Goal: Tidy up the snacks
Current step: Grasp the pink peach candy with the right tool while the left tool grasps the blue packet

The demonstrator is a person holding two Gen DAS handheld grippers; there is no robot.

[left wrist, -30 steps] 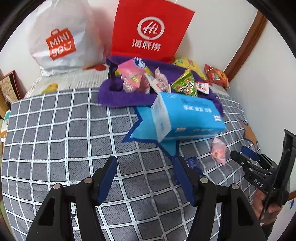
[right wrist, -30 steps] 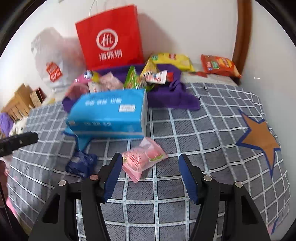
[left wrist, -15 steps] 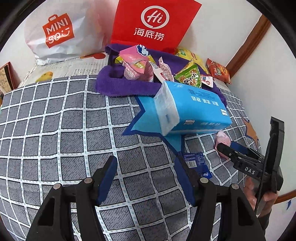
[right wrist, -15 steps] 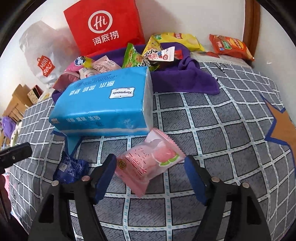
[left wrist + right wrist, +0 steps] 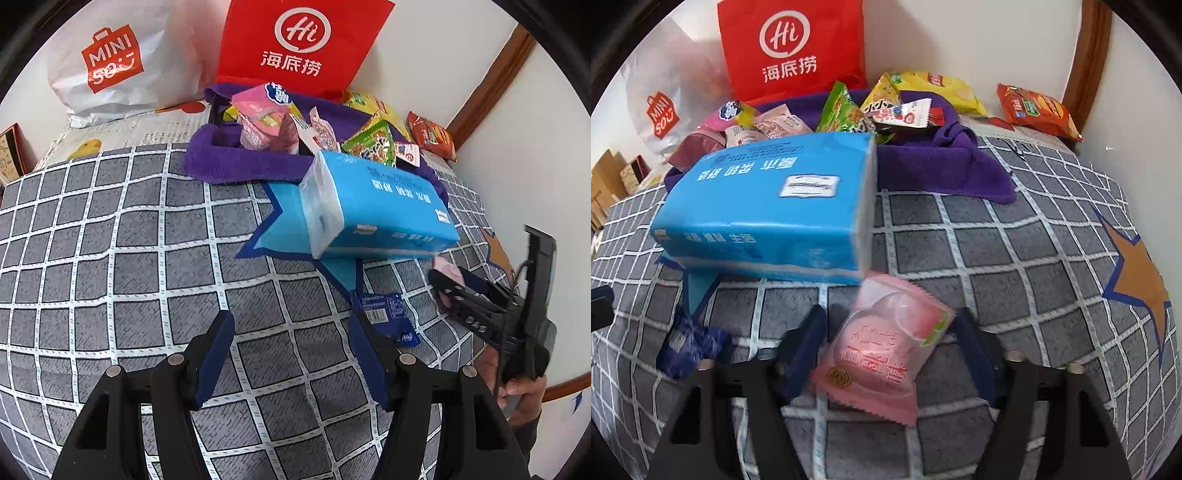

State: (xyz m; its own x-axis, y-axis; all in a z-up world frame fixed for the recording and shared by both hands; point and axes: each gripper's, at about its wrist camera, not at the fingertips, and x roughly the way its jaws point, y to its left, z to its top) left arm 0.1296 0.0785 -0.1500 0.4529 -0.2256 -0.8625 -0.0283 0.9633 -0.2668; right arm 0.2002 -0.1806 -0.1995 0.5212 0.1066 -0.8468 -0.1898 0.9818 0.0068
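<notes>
right gripper jaws closing around pink peach-print plastic snack packet, pads not yet pressing; left gripper hovering half open, empty, over grey checked bedspread.

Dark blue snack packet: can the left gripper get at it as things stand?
Probably yes. The dark blue snack packet lies flat on the blanket just past the left gripper, off its right finger, nothing on top; jaws are open and empty.

Tissue pack just behind pink packet

Right gripper jaws closing; left gripper jaws apart, angled down.
</notes>
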